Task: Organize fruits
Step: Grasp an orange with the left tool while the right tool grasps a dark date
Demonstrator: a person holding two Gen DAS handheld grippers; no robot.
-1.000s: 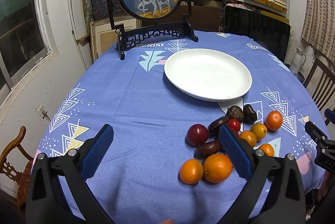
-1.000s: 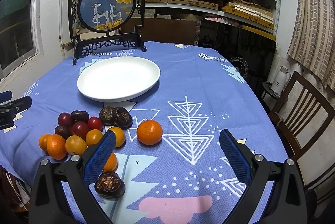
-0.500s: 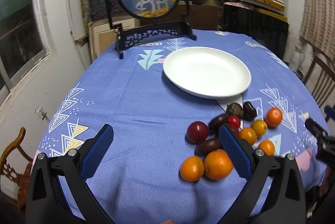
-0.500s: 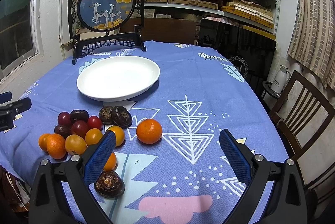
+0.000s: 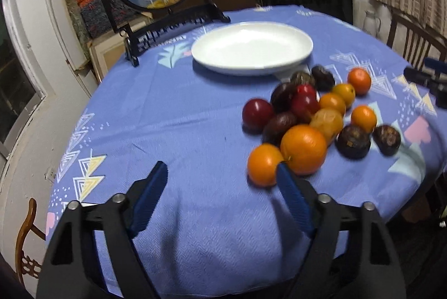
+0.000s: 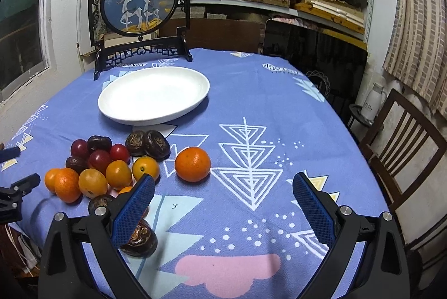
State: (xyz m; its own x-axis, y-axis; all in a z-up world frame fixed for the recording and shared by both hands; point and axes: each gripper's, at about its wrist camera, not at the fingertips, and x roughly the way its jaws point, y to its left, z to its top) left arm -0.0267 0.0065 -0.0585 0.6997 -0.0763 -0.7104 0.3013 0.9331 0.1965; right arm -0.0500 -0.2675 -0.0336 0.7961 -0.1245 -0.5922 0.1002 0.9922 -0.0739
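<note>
so the left gripper [image 5: 222,181] sits low over the blue tablecloth [image 5: 167,117] with its jaws closing and nothing between them yet, only bare cloth. the nearest fruit, a small orange [image 5: 264,164], lies just ahead and off to the right of the gap, right at the tip of the right-hand pad and maybe touching it; the blur makes that hard to call. it is round, so no long axis matters, but the gripper would have to shift right before the fingers could straddle it. a bigger orange [image 5: 303,149] presses against its far right side, which probably leaves little room for a pad to slide in there.

the right gripper [image 6: 223,194] hangs wide open and empty, with a lone orange [image 6: 192,164] ahead, just left of centre and standing clear of the others, so this looks the easier pick. a dark wrinkled fruit [image 6: 139,239] lies partly hidden behind its left finger.

behind the heap, red plums [image 5: 257,113] and more dark fruits crowd together. the white plate [image 5: 301,47] stands empty just beyond them, in front of the framed deer screen [image 6: 138,1].
</note>
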